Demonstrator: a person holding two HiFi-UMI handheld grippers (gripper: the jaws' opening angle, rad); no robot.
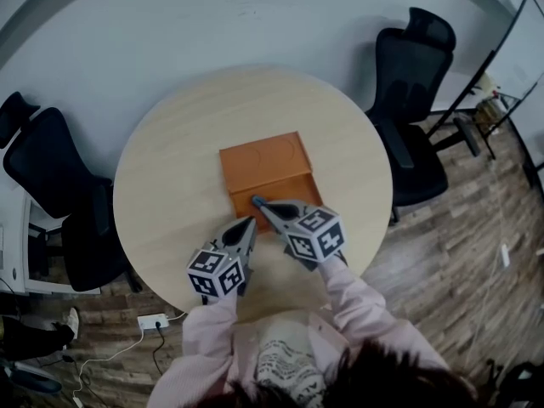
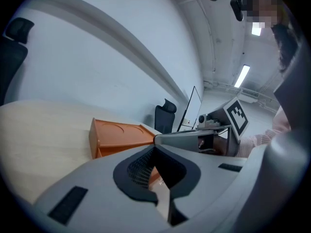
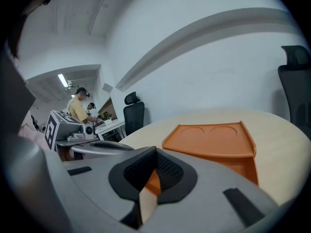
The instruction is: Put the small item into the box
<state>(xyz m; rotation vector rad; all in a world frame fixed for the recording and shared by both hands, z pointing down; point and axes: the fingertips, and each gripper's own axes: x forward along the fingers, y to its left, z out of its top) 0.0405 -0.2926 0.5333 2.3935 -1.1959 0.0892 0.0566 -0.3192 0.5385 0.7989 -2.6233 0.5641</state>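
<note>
An orange box (image 1: 265, 161) lies open at the middle of the round table (image 1: 170, 177), its flat lid with two round dents toward the far side. My right gripper (image 1: 257, 202) hovers over the box's near edge, shut, with a small bluish item (image 1: 255, 200) pinched at its very tip. That item is hidden in the right gripper view, where the right gripper (image 3: 155, 152) points at the box (image 3: 214, 140). My left gripper (image 1: 250, 223) is shut and empty just near-left of the box. In the left gripper view the left gripper (image 2: 155, 148) faces the box (image 2: 121, 135) from its side.
Black office chairs stand at the right (image 1: 412, 100) and the left (image 1: 59, 194) of the table. A power strip (image 1: 153, 320) lies on the wooden floor. People (image 3: 77, 106) stand at a desk far behind.
</note>
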